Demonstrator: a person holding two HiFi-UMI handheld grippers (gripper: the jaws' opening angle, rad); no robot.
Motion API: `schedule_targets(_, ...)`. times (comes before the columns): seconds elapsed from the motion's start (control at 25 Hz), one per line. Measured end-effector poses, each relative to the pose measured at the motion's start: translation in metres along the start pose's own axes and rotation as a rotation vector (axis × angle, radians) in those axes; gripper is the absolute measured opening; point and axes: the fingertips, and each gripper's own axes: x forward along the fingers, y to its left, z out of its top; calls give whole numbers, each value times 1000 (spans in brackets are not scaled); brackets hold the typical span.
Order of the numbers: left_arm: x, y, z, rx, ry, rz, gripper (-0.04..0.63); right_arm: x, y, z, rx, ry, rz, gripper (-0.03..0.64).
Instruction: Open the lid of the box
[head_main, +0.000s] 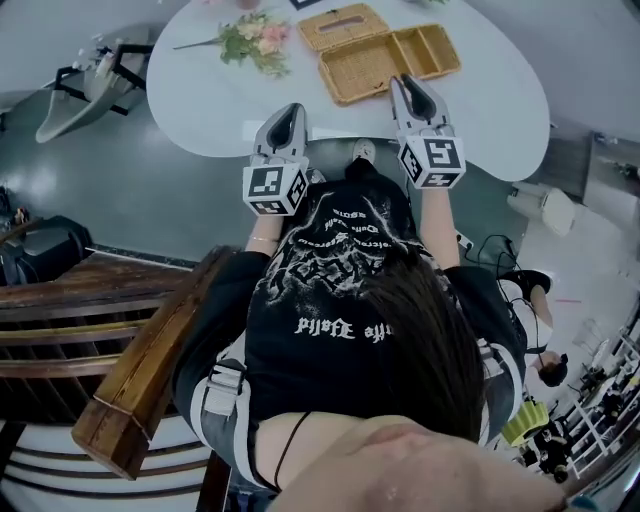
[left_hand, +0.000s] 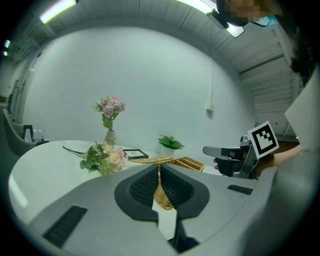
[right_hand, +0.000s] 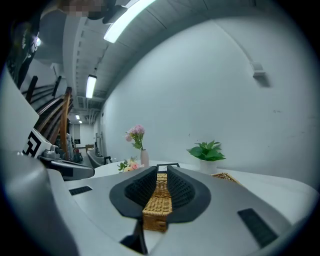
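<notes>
1. Overhead, the left gripper (head_main: 290, 108) and right gripper (head_main: 405, 80) reach side by side toward 12 o'clock, nearly level, at the near edge of the white table (head_main: 480, 110).
2. Both pairs of jaws stand slightly apart and clamp nothing.
3. The wicker box (head_main: 390, 62) sits just at the right gripper's 12 o'clock, its lid (head_main: 343, 25) lying open at 11 o'clock.
4. The gripper views show a potted plant (right_hand: 207, 150) and a vase of flowers (left_hand: 110, 120) standing behind the box; the head view alone shows the box's two compartments.
</notes>
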Motion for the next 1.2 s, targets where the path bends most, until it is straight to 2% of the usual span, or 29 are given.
schedule_targets(0.36,1,-9,-5,16,-7,-8,25,-11,15,-35,-24,72,21,84)
schedule_targets(0.48,3,-15,-5,35,-1,-27,25,-12,19,-39,-22,83,38,83)
schedule_targets(0.64,4,-15,-6,24,-5,-19,25,-12,21,-45,-42,100,47,41)
schedule_targets(0.8,6,-13,-7,22,-2,-7,25,-12,22,-45,-41,94,61,28)
schedule_targets(1.0,12,-16,-11,38,17,-16,25,-7,31,-49,-2,115,128,26)
schedule_targets(1.2,18,-19,-12,37,24,-27,25,-4,26,-50,-16,114,104,26)
